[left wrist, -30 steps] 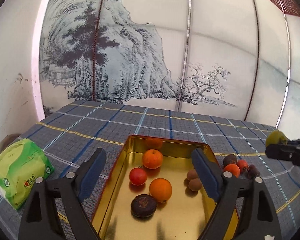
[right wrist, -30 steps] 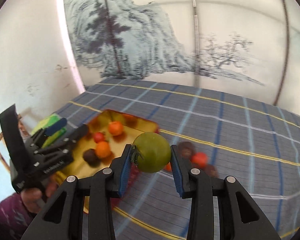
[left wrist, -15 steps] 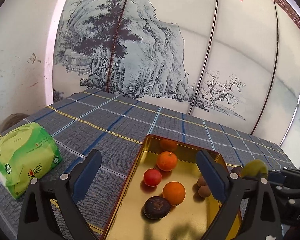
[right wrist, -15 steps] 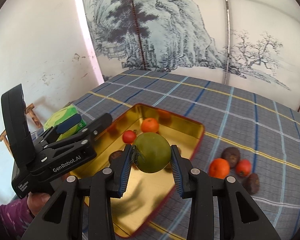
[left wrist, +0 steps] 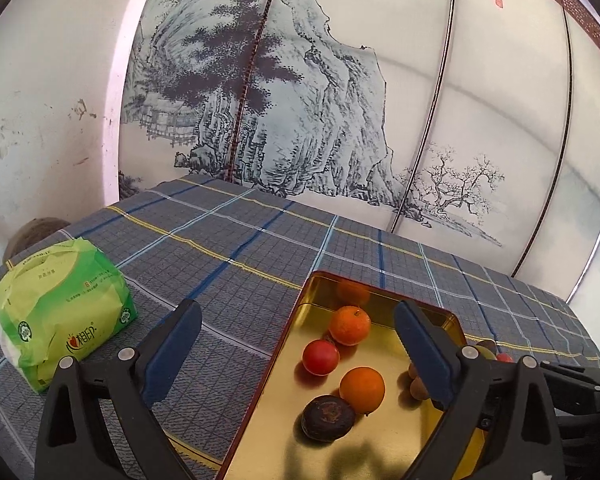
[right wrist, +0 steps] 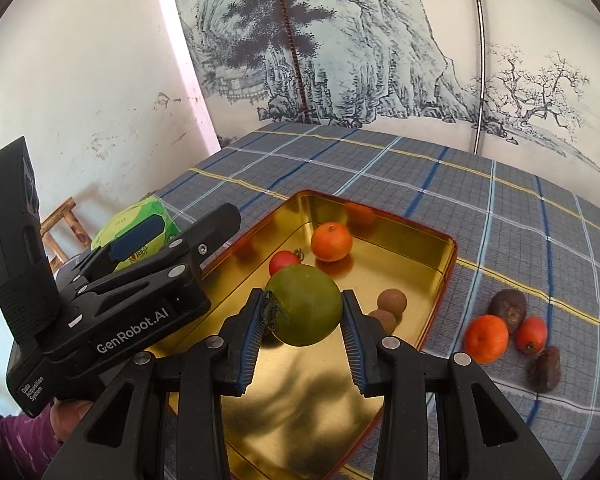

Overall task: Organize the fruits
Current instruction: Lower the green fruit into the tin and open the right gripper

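A gold tray (right wrist: 444, 256) with a red rim lies on the checked cloth. It holds oranges (left wrist: 350, 325), a red tomato (left wrist: 321, 357), a dark round fruit (left wrist: 328, 417) and small brown fruits (right wrist: 392, 302). My right gripper (right wrist: 303, 316) is shut on a green tomato (right wrist: 305, 305) and holds it above the tray's middle. My left gripper (left wrist: 298, 350) is open and empty over the tray's left edge; it also shows in the right wrist view (right wrist: 148, 248). An orange (right wrist: 486, 338), a red tomato (right wrist: 531, 334) and two dark fruits (right wrist: 507, 306) lie on the cloth right of the tray.
A green tissue pack (left wrist: 60, 304) lies on the cloth left of the tray. A painted screen (left wrist: 320, 100) stands behind the table. A wooden stool (right wrist: 64, 228) is beyond the table's left edge.
My right gripper has carried the green tomato leftward from beside the tray to above its middle. My left gripper has shifted left and tilted up a little.
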### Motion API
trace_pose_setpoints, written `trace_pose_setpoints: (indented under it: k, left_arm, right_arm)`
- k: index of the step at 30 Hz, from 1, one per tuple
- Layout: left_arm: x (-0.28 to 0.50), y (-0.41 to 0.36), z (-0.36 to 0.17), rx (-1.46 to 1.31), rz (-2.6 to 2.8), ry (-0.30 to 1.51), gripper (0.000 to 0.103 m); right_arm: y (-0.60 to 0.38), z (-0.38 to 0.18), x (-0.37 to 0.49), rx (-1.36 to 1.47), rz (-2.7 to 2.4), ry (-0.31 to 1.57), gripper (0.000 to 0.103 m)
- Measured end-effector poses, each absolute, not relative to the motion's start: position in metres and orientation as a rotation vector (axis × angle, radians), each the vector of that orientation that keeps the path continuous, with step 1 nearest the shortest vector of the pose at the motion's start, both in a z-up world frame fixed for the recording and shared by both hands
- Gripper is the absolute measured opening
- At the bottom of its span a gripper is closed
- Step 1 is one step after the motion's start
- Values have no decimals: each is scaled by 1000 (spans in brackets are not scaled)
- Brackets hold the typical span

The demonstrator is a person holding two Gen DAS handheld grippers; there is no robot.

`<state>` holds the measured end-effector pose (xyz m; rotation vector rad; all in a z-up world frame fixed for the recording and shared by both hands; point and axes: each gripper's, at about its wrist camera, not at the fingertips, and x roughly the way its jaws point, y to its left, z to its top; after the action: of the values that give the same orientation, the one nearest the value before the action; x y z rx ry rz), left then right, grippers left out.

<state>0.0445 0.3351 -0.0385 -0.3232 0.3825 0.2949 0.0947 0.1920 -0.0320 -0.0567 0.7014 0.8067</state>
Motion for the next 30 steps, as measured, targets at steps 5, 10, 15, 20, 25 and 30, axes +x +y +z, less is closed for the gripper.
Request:
trace_pose_setpoints:
  k: [5, 10, 15, 20, 25, 30]
  left_arm:
    - [44, 337, -39, -324, 317, 380, 97]
    - [42, 342, -39, -345, 340, 378, 98]
    - [40, 348, -40, -371, 354, 379, 98]
    - [40, 350, -41, -380, 357, 381, 98]
    - [39, 352, -41, -381, 358, 382, 99]
    - [38, 352, -40, -380, 359, 382, 99]
  right_arm:
    - [195, -33, 96, -54, 808, 705, 39]
    - [198, -37, 98, -59, 807, 720, 39]
    - [203, -42, 99, -71, 812, 736, 39]
    - [207, -45, 99, -72, 816, 745, 39]
    - [210, -46, 100, -73, 820, 749, 39]
    - [212, -48, 100, -75, 823, 753, 39]
